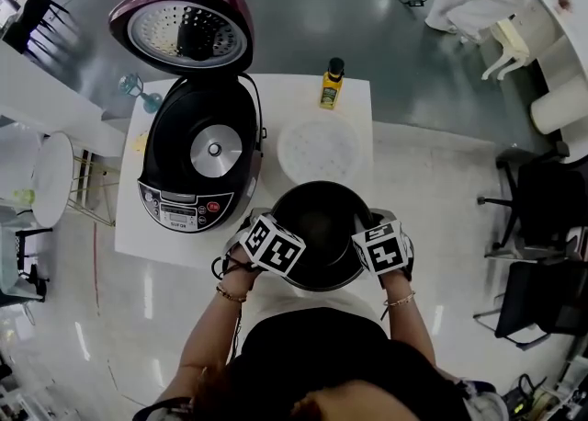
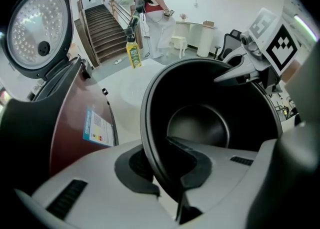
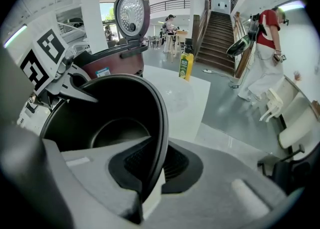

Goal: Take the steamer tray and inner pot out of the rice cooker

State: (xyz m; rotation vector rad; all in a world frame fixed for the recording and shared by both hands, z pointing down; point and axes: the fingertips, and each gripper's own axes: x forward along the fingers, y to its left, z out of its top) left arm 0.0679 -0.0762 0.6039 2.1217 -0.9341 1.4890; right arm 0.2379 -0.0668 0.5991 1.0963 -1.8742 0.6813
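Pot (image 1: pixel 322 221), the black inner one, sits at lower centre of the head view, over the near edge of the white worktop (image 1: pixel 354 102). The left claw (image 2: pixel 167 170) is clamped narrow on its left rim, and the right claw (image 3: pixel 150 170) is clamped narrow on the opposite rim. The steamer tray (image 1: pixel 319 149), white and perforated, lies flat on the worktop just above the pot in frame. The rice cooker (image 1: pixel 197 171) stands at centre left with its lid (image 1: pixel 188 33) raised. A yellow bottle (image 1: pixel 331 85) stands near the worktop's far edge.
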